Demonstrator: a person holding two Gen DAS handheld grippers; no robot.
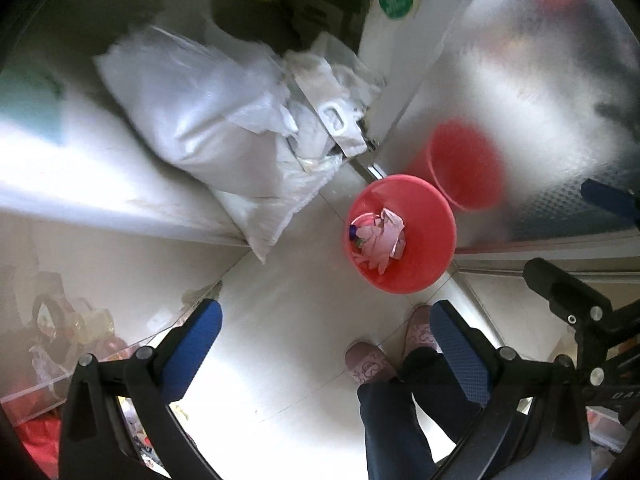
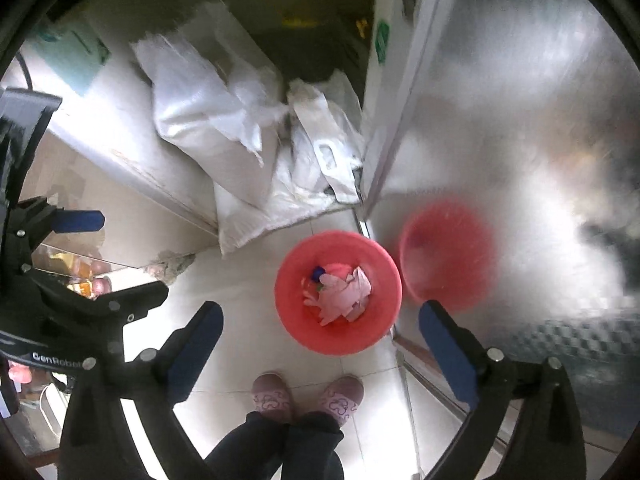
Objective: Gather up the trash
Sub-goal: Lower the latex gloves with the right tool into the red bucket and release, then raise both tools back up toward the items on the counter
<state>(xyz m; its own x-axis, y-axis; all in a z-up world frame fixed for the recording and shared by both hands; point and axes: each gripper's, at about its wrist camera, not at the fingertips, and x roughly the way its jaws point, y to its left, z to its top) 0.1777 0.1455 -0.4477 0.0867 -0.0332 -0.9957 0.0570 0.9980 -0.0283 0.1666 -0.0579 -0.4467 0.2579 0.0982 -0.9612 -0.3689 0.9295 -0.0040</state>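
A red bin (image 1: 424, 276) (image 2: 304, 332) stands on the pale tiled floor, seen from straight above. Inside it lies crumpled pink and white trash (image 1: 380, 240) (image 2: 340, 296) with a small blue piece at its edge. My left gripper (image 1: 326, 312) hangs high over the floor, open, with nothing between its blue pads. My right gripper (image 2: 320, 316) is also open and empty, above the bin's near rim. The left gripper's frame shows at the left edge of the right wrist view.
White sacks and plastic bags (image 1: 208, 120) (image 2: 224, 120) are piled against the wall behind the bin. A shiny metal panel (image 1: 540, 80) (image 2: 520, 120) on the right mirrors the bin. The person's slippered feet (image 1: 372, 364) (image 2: 272, 396) stand just in front of it.
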